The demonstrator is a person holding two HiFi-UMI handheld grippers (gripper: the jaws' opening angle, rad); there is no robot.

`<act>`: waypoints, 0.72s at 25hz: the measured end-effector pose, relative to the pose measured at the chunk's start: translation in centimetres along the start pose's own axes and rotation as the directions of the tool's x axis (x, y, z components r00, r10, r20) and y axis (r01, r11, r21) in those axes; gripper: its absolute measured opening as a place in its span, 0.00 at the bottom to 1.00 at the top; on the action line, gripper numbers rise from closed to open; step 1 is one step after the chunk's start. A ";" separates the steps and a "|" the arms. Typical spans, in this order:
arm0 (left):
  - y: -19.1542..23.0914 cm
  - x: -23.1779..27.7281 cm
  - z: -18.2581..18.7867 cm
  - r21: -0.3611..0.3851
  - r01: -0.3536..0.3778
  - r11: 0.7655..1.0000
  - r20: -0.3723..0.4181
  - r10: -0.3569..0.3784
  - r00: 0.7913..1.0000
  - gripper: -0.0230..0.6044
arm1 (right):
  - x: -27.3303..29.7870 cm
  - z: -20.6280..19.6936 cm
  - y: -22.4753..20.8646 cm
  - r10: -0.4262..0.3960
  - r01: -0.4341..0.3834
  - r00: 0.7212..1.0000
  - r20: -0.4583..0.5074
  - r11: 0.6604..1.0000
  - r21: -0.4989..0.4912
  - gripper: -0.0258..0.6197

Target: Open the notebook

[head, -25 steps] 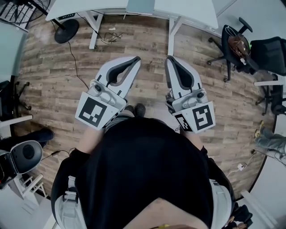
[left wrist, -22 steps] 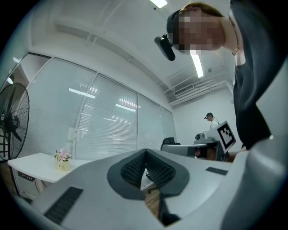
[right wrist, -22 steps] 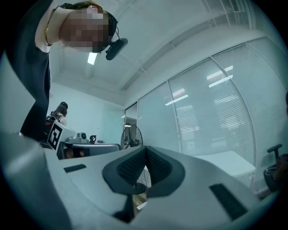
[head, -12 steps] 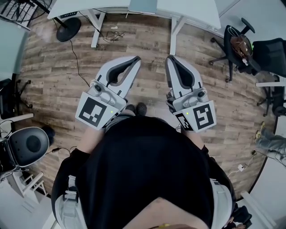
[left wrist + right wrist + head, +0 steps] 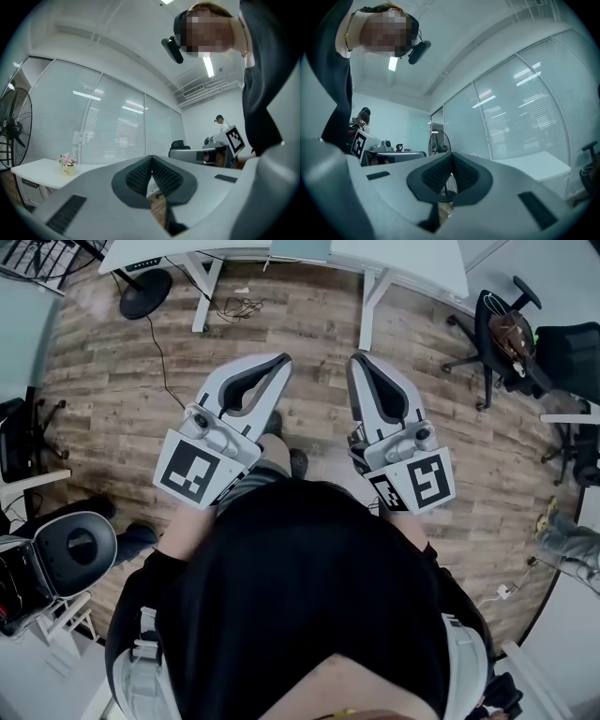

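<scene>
No notebook can be made out in any view. In the head view I stand on a wood floor and hold both grippers out level in front of my body. My left gripper is shut with nothing between its ribbed pads, and the left gripper view shows its jaws pressed together. My right gripper stands beside it, likewise shut and empty, with its jaws closed in the right gripper view. Both point toward the white desks across the floor.
A fan base and loose cables lie by the desk legs. Office chairs stand at the right, and another chair at the lower left. A small flower pot sits on a desk. Another person stands far off.
Both grippers stay shut and almost where they were. One shoe has stepped forward under the left gripper. The chair at the lower left has slid further into view.
</scene>
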State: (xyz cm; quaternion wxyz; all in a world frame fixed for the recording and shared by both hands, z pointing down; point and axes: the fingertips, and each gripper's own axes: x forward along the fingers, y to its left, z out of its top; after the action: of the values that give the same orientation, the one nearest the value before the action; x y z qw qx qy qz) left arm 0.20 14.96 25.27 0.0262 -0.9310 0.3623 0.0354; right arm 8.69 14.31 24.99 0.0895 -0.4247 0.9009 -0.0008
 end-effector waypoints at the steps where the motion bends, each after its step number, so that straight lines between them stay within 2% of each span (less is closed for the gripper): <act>1: 0.1 0.0 -0.1 0.000 0.001 1.000 -0.004 -0.001 1.000 0.06 | 0.1 -0.1 0.0 0.002 -0.002 1.000 -0.001 1.000 -0.001 0.05; 11: 2.9 3.4 -0.6 0.000 0.042 0.999 0.011 -0.042 0.999 0.06 | 2.8 -0.1 -3.0 -0.037 0.036 0.999 -0.004 0.998 -0.042 0.04; 18: 6.4 6.9 -1.0 -0.006 0.073 0.997 0.022 -0.072 0.997 0.06 | 6.3 -0.4 -6.0 -0.056 0.056 0.998 -0.007 0.997 -0.051 0.05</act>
State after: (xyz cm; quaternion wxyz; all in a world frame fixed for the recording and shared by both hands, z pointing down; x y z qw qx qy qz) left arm 0.96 5.54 25.49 0.0283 -0.9432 0.3279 0.0456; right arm 9.28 5.64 24.86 0.0749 -0.4519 0.8887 0.0181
